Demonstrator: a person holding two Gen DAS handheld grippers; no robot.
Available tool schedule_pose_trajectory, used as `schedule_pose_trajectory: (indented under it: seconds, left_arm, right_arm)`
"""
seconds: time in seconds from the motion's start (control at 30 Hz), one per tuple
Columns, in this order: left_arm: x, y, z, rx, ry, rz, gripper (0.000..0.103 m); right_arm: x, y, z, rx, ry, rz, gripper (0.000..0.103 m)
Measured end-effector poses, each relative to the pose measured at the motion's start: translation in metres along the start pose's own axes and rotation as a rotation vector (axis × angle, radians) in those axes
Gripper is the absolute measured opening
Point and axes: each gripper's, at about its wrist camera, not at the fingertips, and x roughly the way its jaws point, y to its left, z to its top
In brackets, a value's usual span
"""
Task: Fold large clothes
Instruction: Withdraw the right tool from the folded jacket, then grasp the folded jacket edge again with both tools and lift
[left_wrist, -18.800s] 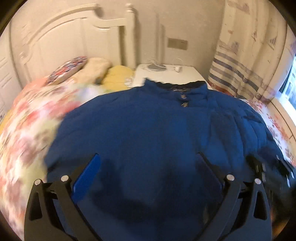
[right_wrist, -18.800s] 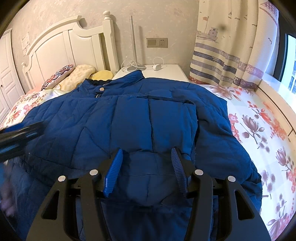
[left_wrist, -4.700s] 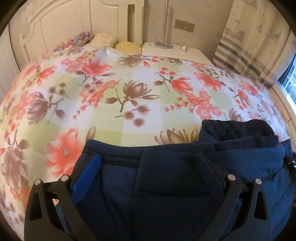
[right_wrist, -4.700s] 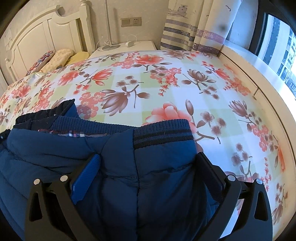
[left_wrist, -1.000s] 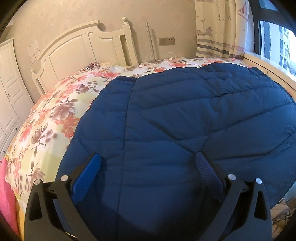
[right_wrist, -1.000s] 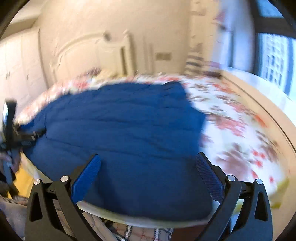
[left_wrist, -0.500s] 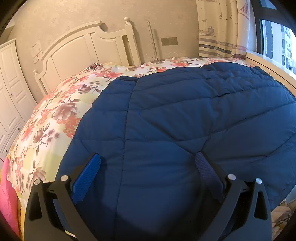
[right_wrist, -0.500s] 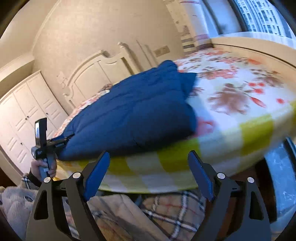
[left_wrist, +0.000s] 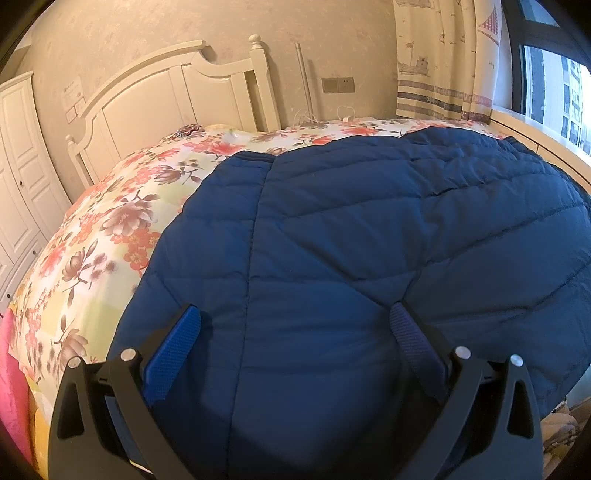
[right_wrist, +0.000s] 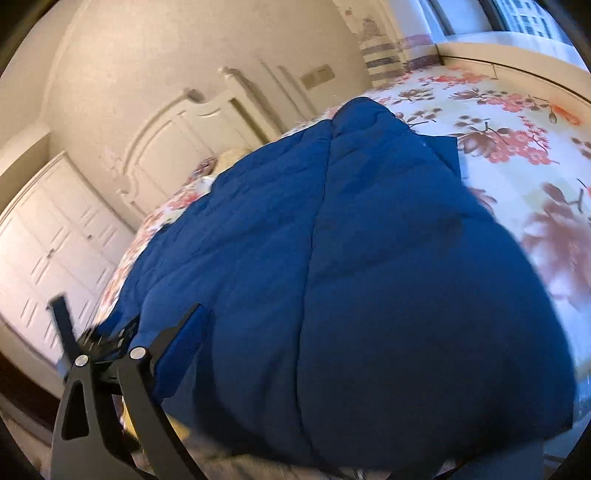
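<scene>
The blue quilted jacket (left_wrist: 369, 229) lies folded on the floral bed (left_wrist: 110, 221), bulging between the left gripper (left_wrist: 295, 332)'s spread, unclenched fingers. The right gripper (right_wrist: 332, 350), jaws opening, has swung back over it from the bed's edge.

The left claw (left_wrist: 295, 325) points forward and downward, its two black arms spread wide and both blue-padded fingers (left_wrist: 173, 341) in plain sight, one at each lower corner of its own view; the pads stand well apart and press on nothing. In the right wrist view the left claw (right_wrist: 110, 338) shows again, small and blurred at the lower left edge, too smeared to read its jaws there. The right claw (right_wrist: 295, 332) is rolled to one side, so its view is tilted. Only its left finger (right_wrist: 177, 332) with its black arm is visible; the other is lost beyond the blue fabric. Its jaws are opening, wide apart, with no pad seen gripping.
</scene>
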Motion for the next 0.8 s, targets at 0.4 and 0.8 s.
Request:
schedule_pose_trajectory:
  seconds: [0.4, 0.8]
  left_arm:
    - [-0.017, -0.001, 0.033, -0.036, 0.069, -0.109, 0.1]
    - [0.127, -0.062, 0.179, -0.007, 0.254, -0.081, 0.1]
  right_arm:
    - [-0.029, 0.0, -0.009, -0.025, -0.216, 0.011, 0.047]
    - [-0.045, 0.028, -0.015, -0.186, -0.27, -0.036, 0.047]
